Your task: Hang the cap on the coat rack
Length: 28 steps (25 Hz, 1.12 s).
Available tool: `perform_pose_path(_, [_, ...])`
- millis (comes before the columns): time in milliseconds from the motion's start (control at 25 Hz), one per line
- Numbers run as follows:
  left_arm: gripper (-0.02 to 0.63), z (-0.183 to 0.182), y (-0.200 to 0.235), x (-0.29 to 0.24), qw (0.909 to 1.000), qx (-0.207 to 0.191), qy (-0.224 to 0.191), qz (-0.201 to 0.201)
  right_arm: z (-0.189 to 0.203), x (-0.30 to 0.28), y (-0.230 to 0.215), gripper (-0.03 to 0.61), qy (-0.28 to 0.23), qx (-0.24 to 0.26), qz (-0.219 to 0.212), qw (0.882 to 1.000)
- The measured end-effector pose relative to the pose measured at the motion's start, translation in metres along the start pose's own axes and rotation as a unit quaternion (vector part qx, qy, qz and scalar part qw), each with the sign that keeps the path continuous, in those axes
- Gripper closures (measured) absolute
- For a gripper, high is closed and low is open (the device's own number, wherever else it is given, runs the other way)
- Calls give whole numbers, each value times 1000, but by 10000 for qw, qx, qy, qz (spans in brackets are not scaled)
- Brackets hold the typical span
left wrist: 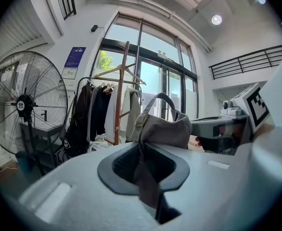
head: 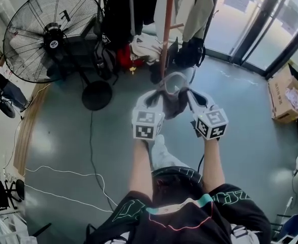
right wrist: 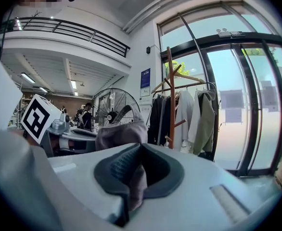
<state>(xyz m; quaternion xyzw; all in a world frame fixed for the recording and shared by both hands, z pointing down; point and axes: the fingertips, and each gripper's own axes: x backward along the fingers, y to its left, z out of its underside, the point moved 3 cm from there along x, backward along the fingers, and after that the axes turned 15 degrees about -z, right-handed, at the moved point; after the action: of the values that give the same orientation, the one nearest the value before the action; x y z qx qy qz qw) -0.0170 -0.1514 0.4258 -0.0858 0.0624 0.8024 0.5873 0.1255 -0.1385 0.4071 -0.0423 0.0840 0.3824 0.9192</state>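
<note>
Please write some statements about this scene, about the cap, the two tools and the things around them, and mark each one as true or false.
1. The left tool and the right tool each pinch the cap. True.
2. The cap hangs on a peg of the coat rack. False: it is held between the two tools, in front of the rack.
3. A large fan stands to the left of the coat rack. True.
4. The right tool is open and empty. False: its jaws are shut on the cloth of the cap.
5. A cardboard box sits on the floor at the right. True.
</note>
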Motion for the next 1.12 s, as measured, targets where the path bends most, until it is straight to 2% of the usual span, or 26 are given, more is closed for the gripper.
perform_pose_path(240, [569, 8, 30, -47, 9996, -14, 253, -140, 6, -59, -31, 568, 50, -242, -197, 9995])
perform_pose_path(480, [568, 31, 62, -100, 9965, -91, 773, -310, 33, -118, -63, 568, 208, -663, -407, 9968])
perform_pose_path(600, [568, 36, 61, -132, 9955, -175, 916, -149, 41, -131, -88, 568, 270, -874, -280, 9954])
perform_pose_path(920, [568, 14, 74, -204, 9939, -513, 972, 65, 31, -181, -150, 568, 105, -1042, -147, 9944])
perform_pose_path(1120, [568, 3, 87, -240, 9940, -575, 924, -60, 23, -211, -178, 568, 78, -1068, -212, 9940])
